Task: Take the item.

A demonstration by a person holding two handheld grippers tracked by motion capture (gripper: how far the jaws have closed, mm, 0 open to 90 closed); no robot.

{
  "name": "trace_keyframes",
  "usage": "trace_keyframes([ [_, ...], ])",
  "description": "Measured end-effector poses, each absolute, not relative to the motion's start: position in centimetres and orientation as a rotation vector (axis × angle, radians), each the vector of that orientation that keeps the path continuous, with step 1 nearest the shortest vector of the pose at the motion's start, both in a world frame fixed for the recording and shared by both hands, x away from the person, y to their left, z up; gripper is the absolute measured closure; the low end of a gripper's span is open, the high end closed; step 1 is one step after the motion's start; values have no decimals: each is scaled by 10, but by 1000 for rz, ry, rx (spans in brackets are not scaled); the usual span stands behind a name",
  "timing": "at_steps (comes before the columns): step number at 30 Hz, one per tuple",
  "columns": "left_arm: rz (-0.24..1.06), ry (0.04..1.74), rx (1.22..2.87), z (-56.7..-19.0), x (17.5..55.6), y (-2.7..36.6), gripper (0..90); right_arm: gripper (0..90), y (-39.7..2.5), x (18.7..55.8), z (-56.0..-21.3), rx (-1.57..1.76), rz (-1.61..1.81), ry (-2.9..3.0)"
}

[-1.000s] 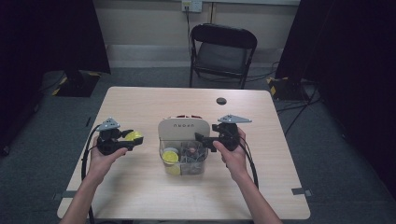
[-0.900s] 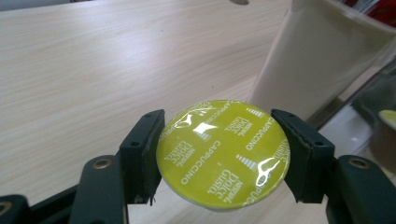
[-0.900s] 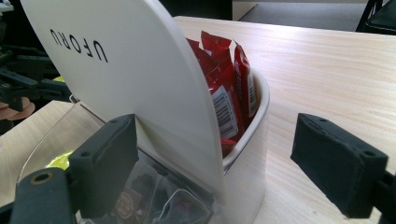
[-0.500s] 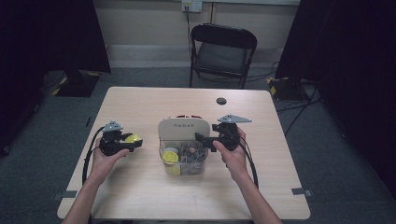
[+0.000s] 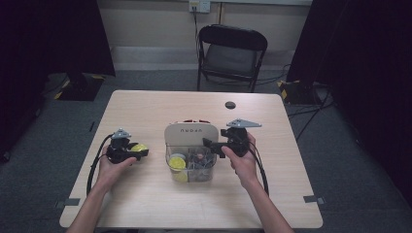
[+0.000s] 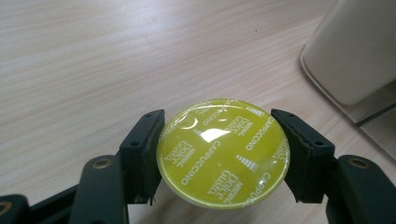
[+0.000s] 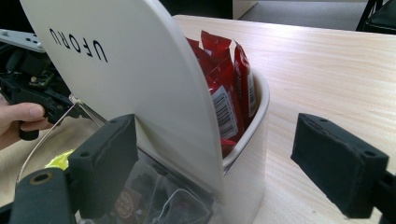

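A yellow-green coffee capsule [image 6: 223,152] sits clamped between the two jaws of the left gripper [image 5: 127,151], its foil top facing up and printed with the words Dolce Gusto and Cappuccino; it is at the left of the wooden table [image 5: 145,109], just left of a cream box [image 5: 190,153] in the middle; the box has a raised cream lid [image 5: 190,133] at its far side and a clear front part holding more yellow capsules [image 5: 177,162] and darker small items; the right gripper [image 5: 216,145] is at the box's right edge, jaws spread wide and holding nothing, one jaw reaching over the clear part and the other out over bare table; a small dark round thing [image 5: 230,105] lies farther back on the table, well apart from the box, and a black folding chair [image 5: 231,56] stands beyond the far edge; the left gripper view gives the capsule's lettering and the near corner of the cream lid [image 6: 350,51]; the right gripper view shows red packets [image 7: 224,88] with barcodes standing upright behind the lid [image 7: 126,70], which bears dark letters, and the other hand [image 7: 21,119] past it.
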State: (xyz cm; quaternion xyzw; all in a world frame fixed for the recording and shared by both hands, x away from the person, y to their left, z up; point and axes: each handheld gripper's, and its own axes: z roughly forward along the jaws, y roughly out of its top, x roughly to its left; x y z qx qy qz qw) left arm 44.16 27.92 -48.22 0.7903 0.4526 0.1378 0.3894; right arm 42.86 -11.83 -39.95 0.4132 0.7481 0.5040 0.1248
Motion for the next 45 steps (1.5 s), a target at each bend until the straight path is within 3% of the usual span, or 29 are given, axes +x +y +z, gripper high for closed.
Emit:
trace_keyframes([
  [13,332,1169,2010,-488,443,278,374,139,-118,428,-399,1204,1465,2180],
  [28,317,1182,1929,-476,433,282,149,139,-118,429,-400,1210,1473,2186],
  [45,328,1142,1967,-472,392,286,177,150,-120,427,-396,1206,1490,2186],
])
